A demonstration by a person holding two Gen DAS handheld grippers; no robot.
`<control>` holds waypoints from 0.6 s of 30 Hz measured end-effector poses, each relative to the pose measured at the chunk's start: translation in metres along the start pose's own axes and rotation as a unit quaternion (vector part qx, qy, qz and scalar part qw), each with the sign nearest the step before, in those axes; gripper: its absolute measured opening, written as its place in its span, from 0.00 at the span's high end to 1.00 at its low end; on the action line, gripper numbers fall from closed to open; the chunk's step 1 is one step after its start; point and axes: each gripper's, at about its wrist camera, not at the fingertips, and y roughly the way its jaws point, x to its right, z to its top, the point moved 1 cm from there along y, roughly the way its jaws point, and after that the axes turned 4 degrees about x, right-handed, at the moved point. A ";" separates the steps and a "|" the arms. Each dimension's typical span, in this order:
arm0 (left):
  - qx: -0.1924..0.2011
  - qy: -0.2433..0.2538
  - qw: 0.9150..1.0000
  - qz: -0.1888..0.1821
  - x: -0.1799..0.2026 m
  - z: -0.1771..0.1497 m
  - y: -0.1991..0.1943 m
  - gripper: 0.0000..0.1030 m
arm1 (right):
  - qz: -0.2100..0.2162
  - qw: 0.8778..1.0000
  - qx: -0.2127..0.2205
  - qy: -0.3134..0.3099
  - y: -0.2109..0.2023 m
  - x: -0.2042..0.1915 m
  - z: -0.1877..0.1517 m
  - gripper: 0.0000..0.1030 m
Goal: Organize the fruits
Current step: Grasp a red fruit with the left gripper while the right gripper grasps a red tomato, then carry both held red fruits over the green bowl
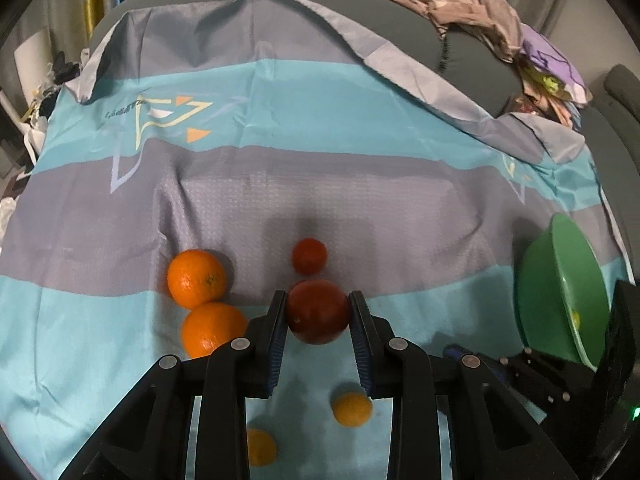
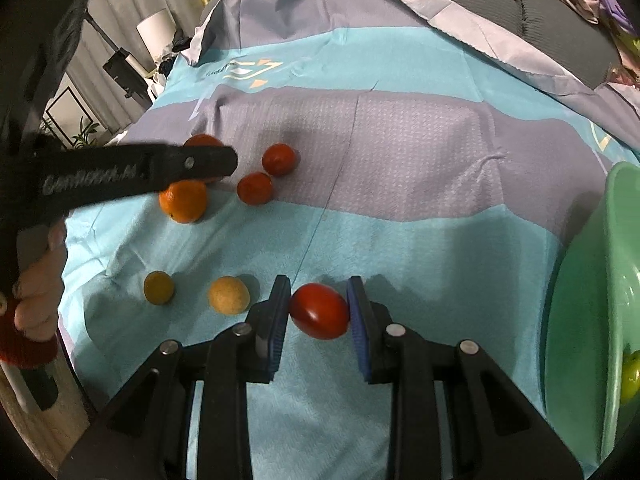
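Note:
In the left wrist view my left gripper (image 1: pixel 318 312) is shut on a round dark-red fruit (image 1: pixel 318 316), its blue pads pressing both sides. A smaller red fruit (image 1: pixel 309 256) lies just beyond, with two oranges (image 1: pixel 196 278) (image 1: pixel 212 330) to its left. Under the fingers lie two small yellow-orange fruits (image 1: pixel 352 410) (image 1: pixel 260 446). In the right wrist view my right gripper (image 2: pixel 319 312) is shut on an oval red fruit (image 2: pixel 320 312) above the cloth. A green bowl (image 2: pixel 580 280) at the right edge holds a yellow-green fruit (image 2: pixel 630 372).
A blue-and-grey striped cloth (image 1: pixel 320 184) covers the surface. The green bowl (image 1: pixel 560 280) stands tilted at the right in the left wrist view. A heap of clothes (image 1: pixel 500 32) lies at the back right. A person's hand (image 2: pixel 36 292) with a red cuff holds the left tool.

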 end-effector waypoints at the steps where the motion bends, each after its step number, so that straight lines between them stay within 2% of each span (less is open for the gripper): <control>1: 0.001 0.001 1.000 -0.004 0.002 -0.001 -0.002 0.69 | 0.001 1.000 0.003 0.003 -0.003 0.001 0.001 0.71; 12: 0.022 0.022 0.999 -0.020 0.017 -0.005 -0.021 0.69 | 0.013 0.999 0.042 0.030 -0.037 0.016 0.006 0.71; 18: 0.036 0.038 0.998 -0.040 0.029 -0.006 -0.032 0.69 | 0.025 0.996 0.066 0.048 -0.059 0.030 0.008 0.71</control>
